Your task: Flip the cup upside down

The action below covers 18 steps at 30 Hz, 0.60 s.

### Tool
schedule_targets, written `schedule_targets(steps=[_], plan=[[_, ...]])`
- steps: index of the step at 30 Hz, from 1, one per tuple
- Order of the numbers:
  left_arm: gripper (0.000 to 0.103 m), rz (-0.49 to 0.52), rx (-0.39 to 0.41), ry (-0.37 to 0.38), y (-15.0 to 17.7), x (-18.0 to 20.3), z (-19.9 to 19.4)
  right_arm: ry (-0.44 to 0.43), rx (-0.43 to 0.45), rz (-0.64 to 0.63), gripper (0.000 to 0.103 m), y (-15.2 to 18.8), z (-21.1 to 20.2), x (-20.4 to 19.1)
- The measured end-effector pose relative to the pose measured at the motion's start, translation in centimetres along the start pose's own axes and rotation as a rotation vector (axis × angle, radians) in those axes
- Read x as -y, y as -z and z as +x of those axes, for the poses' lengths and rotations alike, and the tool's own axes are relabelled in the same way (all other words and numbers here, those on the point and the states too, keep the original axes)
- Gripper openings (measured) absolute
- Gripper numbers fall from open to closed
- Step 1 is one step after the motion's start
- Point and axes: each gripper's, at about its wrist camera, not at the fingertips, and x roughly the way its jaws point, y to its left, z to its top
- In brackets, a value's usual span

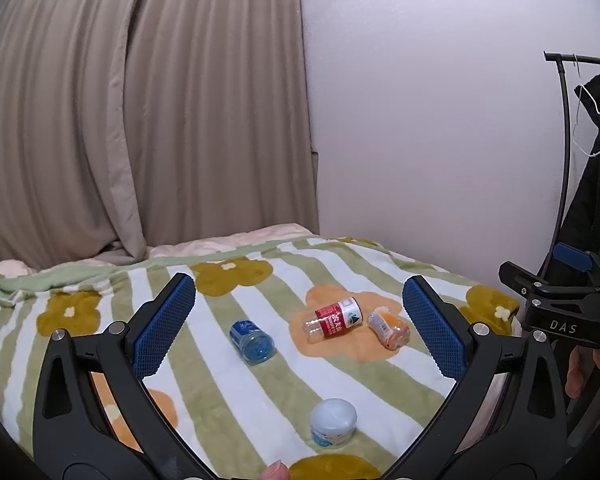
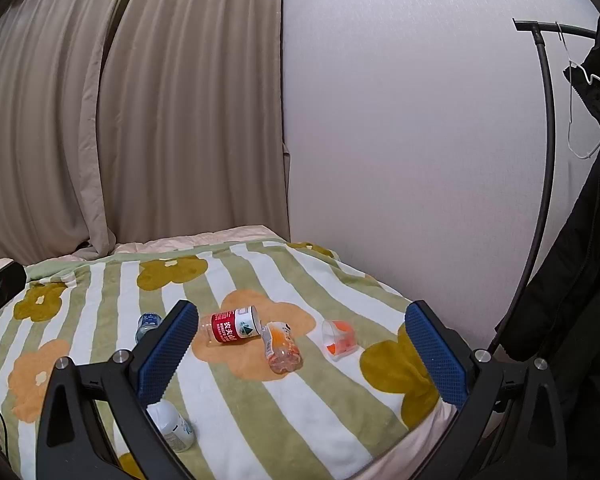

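Observation:
Several cut-bottle cups lie on a striped flower blanket (image 1: 260, 400). A red-label cup (image 1: 334, 320) (image 2: 232, 326) and an orange-label cup (image 1: 390, 326) (image 2: 282, 346) lie on their sides at the middle. A blue cup (image 1: 252, 340) (image 2: 148, 324) lies on its side to the left. A white cup (image 1: 334, 422) (image 2: 172, 426) stands upside down near the front. A clear cup with an orange label (image 2: 340, 338) lies on its side at the right. My left gripper (image 1: 300, 328) is open and empty above the blanket. My right gripper (image 2: 300, 352) is open and empty too.
A beige curtain (image 1: 140, 120) and a white wall (image 1: 420, 120) stand behind the bed. A black coat rack (image 2: 544, 160) with a white hanger and dark clothes stands at the right. The right gripper's body (image 1: 560, 308) shows at the right of the left wrist view.

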Motion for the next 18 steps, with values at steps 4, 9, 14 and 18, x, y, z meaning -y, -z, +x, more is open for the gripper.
schedule_targets(steps=[4, 9, 14, 18], plan=[[0.103, -0.016, 0.002, 0.022, -0.1, -0.3, -0.1, 0.001, 0.001, -0.002, 0.103, 0.0, 0.0, 0.0], [0.103, -0.038, -0.020, 0.036, -0.2, -0.5, 0.2, 0.000, 0.000, 0.000, 0.103, 0.0, -0.1, -0.1], [0.103, -0.057, -0.024, 0.003, -0.1, -1.0, 0.5, 0.002, 0.000, -0.002, 0.103, -0.1, -0.1, -0.1], [0.103, -0.055, -0.016, -0.015, 0.0, -1.2, 0.5, 0.001, 0.000, 0.000, 0.103, -0.1, -0.1, -0.1]])
